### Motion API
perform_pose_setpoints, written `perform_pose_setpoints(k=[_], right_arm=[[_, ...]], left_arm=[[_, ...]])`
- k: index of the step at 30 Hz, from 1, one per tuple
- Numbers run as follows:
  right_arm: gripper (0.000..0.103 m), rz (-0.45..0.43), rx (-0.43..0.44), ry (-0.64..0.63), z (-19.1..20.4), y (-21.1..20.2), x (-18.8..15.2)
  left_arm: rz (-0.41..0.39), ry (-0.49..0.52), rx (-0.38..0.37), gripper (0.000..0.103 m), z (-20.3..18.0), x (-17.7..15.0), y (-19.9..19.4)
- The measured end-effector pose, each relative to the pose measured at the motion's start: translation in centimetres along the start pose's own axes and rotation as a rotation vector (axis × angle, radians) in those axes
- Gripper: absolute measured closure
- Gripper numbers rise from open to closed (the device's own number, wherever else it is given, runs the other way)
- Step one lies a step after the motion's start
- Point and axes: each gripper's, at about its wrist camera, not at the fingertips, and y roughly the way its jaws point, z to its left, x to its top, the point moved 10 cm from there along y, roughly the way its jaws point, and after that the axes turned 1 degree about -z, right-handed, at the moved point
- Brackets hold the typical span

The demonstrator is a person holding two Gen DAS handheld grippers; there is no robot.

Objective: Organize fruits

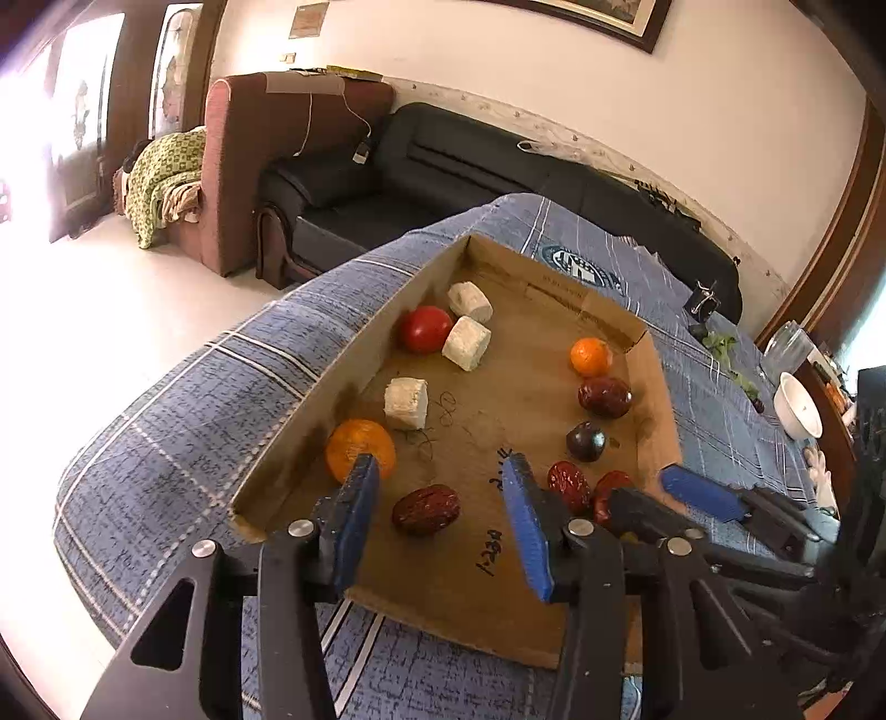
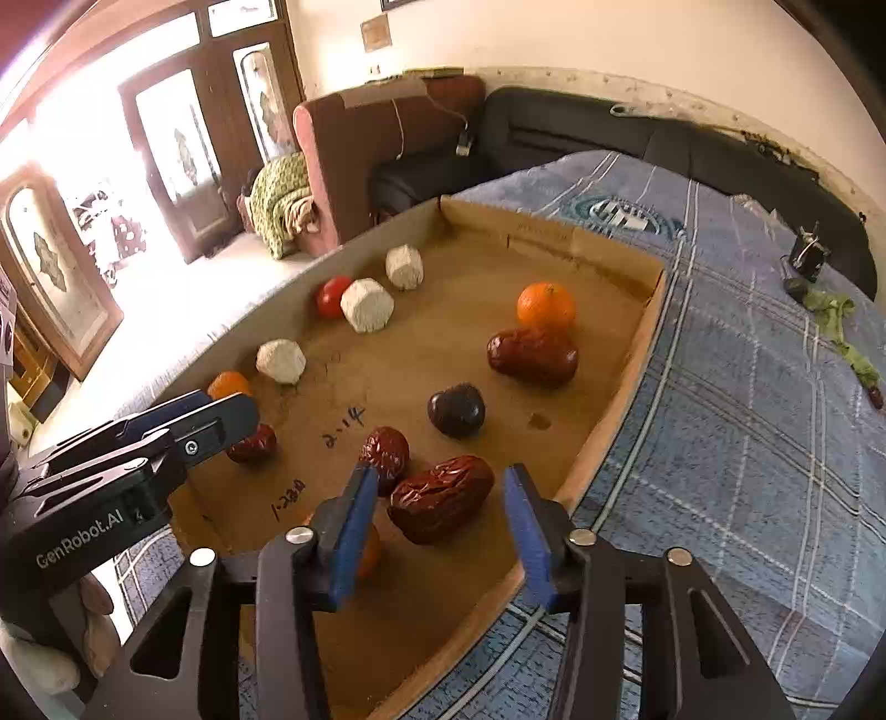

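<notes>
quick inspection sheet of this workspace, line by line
surface: blue plaid cloth over the table, shallow cardboard tray on it
job's things: in the tray, three white chunks, tomato, two oranges, dark plum, four red dates
clutter: white bowl, glass jar, green scraps on the cloth, right of the tray
grippers: left gripper open above a date; right gripper open around another date, not shut on it
cables: white cord hanging over the brown armchair
surroundings: black sofa, glazed doors, framed picture
</notes>
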Motion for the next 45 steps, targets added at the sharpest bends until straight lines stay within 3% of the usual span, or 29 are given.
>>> perform_pose_setpoints(k=[4,10,17,24,45], right_arm=[[0.034,-0.067,-0.017,0.037,-1.3,-2.9,0.4],[0.031,-0.117,-0.076,0.188,-5.8,-7.1,-2.3],[0.030,-0.137,-0.135,0.366,-10.2,-10.2,-6.7],[0.027,-0.150,-0.192,0.348,-10.8,-11.4,-8.1],[0.022,-0.152,-0.251,0.324,-11.5,-12.1,-9.3]], left_arm=[[-0.027,0.032,0.012,0.049,-0.9,0.0,-1.5],[-0.073,0.121,0.027,0.030,-4.5,-0.9,-3.5],[-0.068,0.243,-0.001,0.028,-9.6,-3.1,-4.1],[-0.060,0.308,0.026,0.026,-12.1,-4.4,-4.3],[-0.051,0.318,0.048,0.023,-12.5,-5.1,-4.3]])
